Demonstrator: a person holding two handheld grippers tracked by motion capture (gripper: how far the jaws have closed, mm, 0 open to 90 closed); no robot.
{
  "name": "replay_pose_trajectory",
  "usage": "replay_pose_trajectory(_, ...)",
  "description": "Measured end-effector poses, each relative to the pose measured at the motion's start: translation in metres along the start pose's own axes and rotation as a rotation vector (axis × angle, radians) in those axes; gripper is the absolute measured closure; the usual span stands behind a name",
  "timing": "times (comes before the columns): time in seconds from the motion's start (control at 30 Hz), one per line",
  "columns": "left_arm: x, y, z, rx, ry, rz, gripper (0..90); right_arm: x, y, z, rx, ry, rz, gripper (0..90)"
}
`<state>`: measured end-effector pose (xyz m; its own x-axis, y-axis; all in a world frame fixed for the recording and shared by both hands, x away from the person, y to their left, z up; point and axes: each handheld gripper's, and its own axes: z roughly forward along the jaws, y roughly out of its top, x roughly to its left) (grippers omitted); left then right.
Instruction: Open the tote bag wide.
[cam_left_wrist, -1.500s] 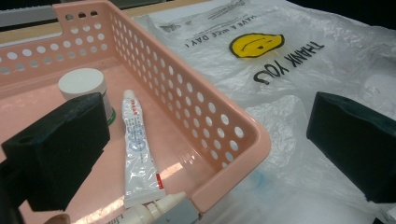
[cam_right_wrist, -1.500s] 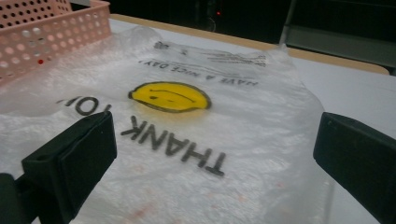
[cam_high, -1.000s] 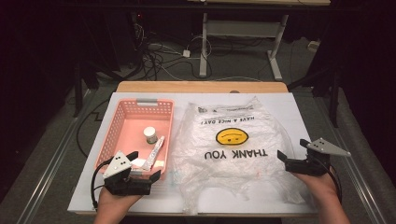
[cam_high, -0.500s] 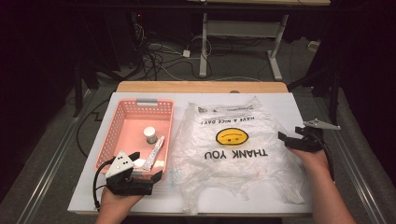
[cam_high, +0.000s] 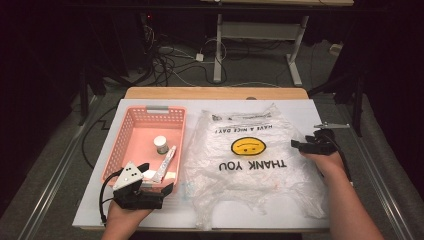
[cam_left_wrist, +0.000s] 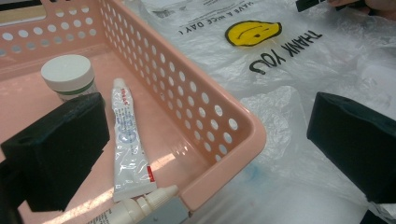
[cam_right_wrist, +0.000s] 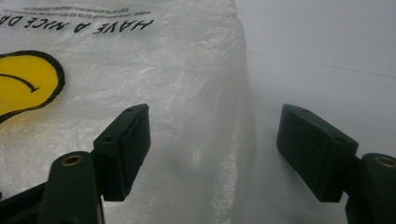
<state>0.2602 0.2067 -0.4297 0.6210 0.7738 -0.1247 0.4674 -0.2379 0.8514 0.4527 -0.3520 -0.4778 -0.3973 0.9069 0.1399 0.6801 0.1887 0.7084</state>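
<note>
The left gripper (cam_high: 167, 189) waits at the basket's (cam_high: 146, 112) near corner, jaws spread and empty — parked beside the tube (cam_left_wrist: 126, 140) and jar (cam_left_wrist: 67, 74). Farther off, the right gripper (cam_right_wrist: 212, 149), its jaws just narrowing but not pinching, straddles the plastic bag's (cam_high: 250, 170) right edge — apparently to grab it

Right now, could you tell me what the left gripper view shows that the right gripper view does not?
Left gripper view alone: the pink basket holding a white-lidded jar and a tube, plus the bag's THANK YOU print.

Right gripper view alone: the bag's side edge lying between the right gripper's open jaws, which have just been closing, and bare white table beyond.

Both: the clear plastic bag with its yellow smiley.
</note>
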Motion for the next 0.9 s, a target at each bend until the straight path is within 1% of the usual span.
replay_pose_trajectory(0.03, 0.000, 0.000, 0.000, -0.001, 0.001, 0.001, 0.0, 0.001, 0.000, 0.000, 0.006, -0.004, -0.012, 31.2)
replay_pose_trajectory(0.07, 0.000, 0.000, -0.001, -0.004, 0.000, 0.002, 0.0, 0.001, 0.000, 0.000, 0.006, -0.004, -0.012, 31.2)
replay_pose_trajectory(0.1, 0.000, 0.000, -0.001, -0.006, -0.002, 0.002, 0.0, 0.005, -0.001, 0.000, 0.009, -0.003, -0.040, 39.6)
replay_pose_trajectory(0.13, 0.000, 0.000, -0.001, -0.006, -0.002, 0.005, 0.0, 0.005, -0.001, 0.000, 0.009, -0.003, -0.040, 39.6)
replay_pose_trajectory(0.17, -0.001, 0.000, -0.002, -0.004, -0.003, 0.010, 0.0, 0.010, -0.001, 0.001, 0.011, 0.009, -0.065, 47.8)
replay_pose_trajectory(0.2, -0.001, 0.000, -0.002, -0.004, -0.003, 0.010, 0.0, 0.012, -0.001, 0.001, 0.012, 0.011, -0.072, 51.1)
replay_pose_trajectory(0.27, -0.001, 0.000, -0.002, -0.004, -0.006, 0.011, 0.0, 0.015, -0.001, 0.002, 0.010, -0.002, -0.098, 58.1)
replay_pose_trajectory(0.3, -0.002, 0.000, -0.002, -0.003, -0.008, 0.015, 0.0, 0.017, -0.001, 0.002, 0.011, -0.011, -0.103, 61.7)
replay_pose_trajectory(0.33, -0.002, 0.000, -0.002, -0.003, -0.008, 0.015, 0.0, 0.017, -0.001, 0.002, 0.011, -0.011, -0.103, 61.7)
replay_pose_trajectory(0.37, -0.002, 0.000, -0.001, -0.003, -0.008, 0.017, 0.0, 0.017, -0.001, 0.002, 0.012, -0.009, -0.101, 64.2)
replay_pose_trajectory(0.4, -0.002, 0.001, -0.001, -0.002, -0.008, 0.018, 0.0, 0.015, -0.002, 0.002, 0.011, -0.004, -0.100, 70.9)
replay_pose_trajectory(0.43, -0.002, 0.001, 0.000, -0.001, -0.008, 0.019, 0.0, 0.015, -0.002, 0.002, 0.011, -0.004, -0.100, 70.9)
replay_pose_trajectory(0.47, -0.002, 0.001, 0.000, -0.001, -0.009, 0.018, 0.0, 0.015, -0.002, 0.002, 0.012, -0.003, -0.102, 78.2)
replay_pose_trajectory(0.5, -0.002, 0.001, 0.001, 0.000, -0.011, 0.016, 0.0, 0.015, -0.002, 0.002, 0.014, 0.000, -0.104, 83.5)
replay_pose_trajectory(0.57, -0.002, 0.001, 0.001, 0.000, -0.010, 0.016, 0.0, 0.016, -0.002, 0.002, 0.013, 0.013, -0.110, 89.2)
replay_pose_trajectory(0.63, -0.003, 0.001, 0.001, 0.000, -0.011, 0.017, 0.0, 0.016, -0.002, 0.001, 0.015, 0.009, -0.104, 90.0)
replay_pose_trajectory(0.77, -0.004, 0.001, 0.001, -0.003, -0.013, 0.019, 0.0, 0.012, -0.002, -0.007, -0.015, -0.038, -0.089, 90.0)
replay_pose_trajectory(0.8, -0.004, 0.001, 0.001, -0.003, -0.013, 0.019, 0.0, 0.012, -0.002, -0.007, -0.015, -0.038, -0.089, 90.0)
replay_pose_trajectory(0.83, -0.004, 0.001, 0.001, -0.003, -0.014, 0.020, 0.0, 0.006, -0.002, -0.013, -0.028, -0.066, -0.083, 90.0)
replay_pose_trajectory(0.9, -0.004, 0.001, 0.001, -0.006, -0.019, 0.020, 0.0, -0.001, -0.003, -0.020, -0.042, -0.094, -0.067, 90.0)
